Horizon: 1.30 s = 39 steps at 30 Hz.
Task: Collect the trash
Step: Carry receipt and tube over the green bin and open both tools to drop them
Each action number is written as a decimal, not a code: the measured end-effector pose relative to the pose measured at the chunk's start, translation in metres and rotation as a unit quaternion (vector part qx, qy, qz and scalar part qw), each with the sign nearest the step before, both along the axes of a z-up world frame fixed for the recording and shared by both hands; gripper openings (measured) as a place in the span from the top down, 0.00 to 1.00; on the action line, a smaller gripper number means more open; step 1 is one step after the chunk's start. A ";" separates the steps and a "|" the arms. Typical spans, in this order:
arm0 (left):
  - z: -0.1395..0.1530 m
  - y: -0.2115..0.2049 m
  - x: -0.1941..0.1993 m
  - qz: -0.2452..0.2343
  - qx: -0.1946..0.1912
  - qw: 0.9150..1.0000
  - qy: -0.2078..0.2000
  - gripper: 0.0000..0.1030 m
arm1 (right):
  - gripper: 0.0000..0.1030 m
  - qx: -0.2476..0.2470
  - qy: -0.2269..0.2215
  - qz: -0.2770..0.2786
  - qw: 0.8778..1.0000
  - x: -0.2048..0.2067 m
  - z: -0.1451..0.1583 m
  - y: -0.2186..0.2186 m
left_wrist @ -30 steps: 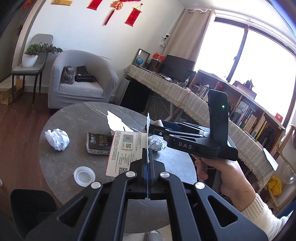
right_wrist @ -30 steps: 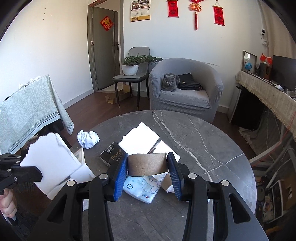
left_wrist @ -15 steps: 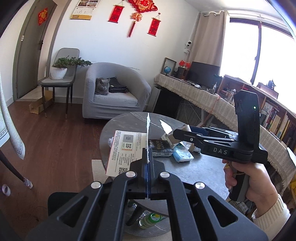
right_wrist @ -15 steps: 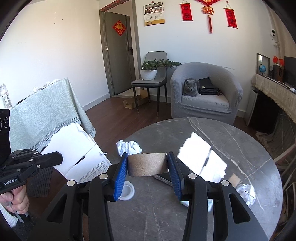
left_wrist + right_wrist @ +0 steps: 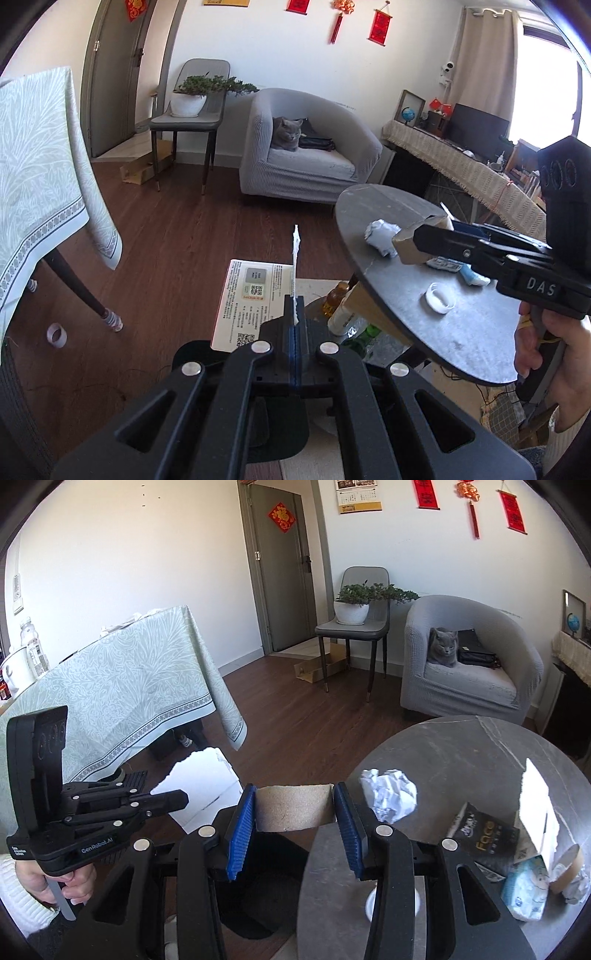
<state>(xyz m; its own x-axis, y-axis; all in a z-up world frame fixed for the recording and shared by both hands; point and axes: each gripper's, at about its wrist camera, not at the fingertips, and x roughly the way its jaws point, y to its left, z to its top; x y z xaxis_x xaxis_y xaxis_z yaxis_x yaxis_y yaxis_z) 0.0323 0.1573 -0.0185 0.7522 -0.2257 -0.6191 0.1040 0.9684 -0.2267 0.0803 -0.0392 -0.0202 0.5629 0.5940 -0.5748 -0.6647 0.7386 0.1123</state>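
Observation:
My left gripper [image 5: 294, 325] is shut on a torn white printed cardboard piece [image 5: 255, 295], held edge-on over the floor left of the round grey table [image 5: 480, 332]. It also shows in the right wrist view [image 5: 173, 801] with the white piece [image 5: 203, 786]. My right gripper [image 5: 295, 808] is shut on a brown cardboard tube [image 5: 295, 806] at the table's left edge; it shows in the left wrist view [image 5: 417, 236]. On the table lie a crumpled paper ball [image 5: 388, 794], a black "Face" pack [image 5: 480, 843], a tissue pack [image 5: 526, 890] and a white lid [image 5: 439, 299].
A black bin [image 5: 255, 897] sits on the floor below both grippers. Bottles [image 5: 340, 310] stand under the table. A cloth-covered table [image 5: 110, 701] is at the left. A grey armchair with a cat [image 5: 443, 646] and a chair with a plant [image 5: 354, 605] stand behind.
Both grippers have swung left off the table with their loads, from over the tabletop to over the floor at its left edge. Both grips are unchanged.

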 end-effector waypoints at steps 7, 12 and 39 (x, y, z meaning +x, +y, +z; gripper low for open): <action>-0.035 0.023 0.001 0.018 0.008 0.998 0.058 0.99 | 0.58 -0.020 0.017 0.021 0.999 0.000 -0.018 0.041; -0.063 0.038 0.004 0.028 0.010 0.994 0.106 0.99 | 0.58 -0.037 0.038 0.033 0.998 0.002 -0.037 0.064; -0.104 0.063 0.008 0.038 -0.007 0.983 0.178 0.66 | 0.58 -0.138 0.164 0.034 0.976 0.024 -0.133 0.129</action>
<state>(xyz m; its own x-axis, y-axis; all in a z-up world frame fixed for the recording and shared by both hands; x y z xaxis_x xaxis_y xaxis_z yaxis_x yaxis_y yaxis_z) 0.0402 0.2201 -0.1226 0.5028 -0.1878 -0.8438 -0.0577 0.9667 -0.2495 0.1041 0.0897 -0.1529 0.2871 0.4197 -0.8610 -0.6748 0.7266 0.1292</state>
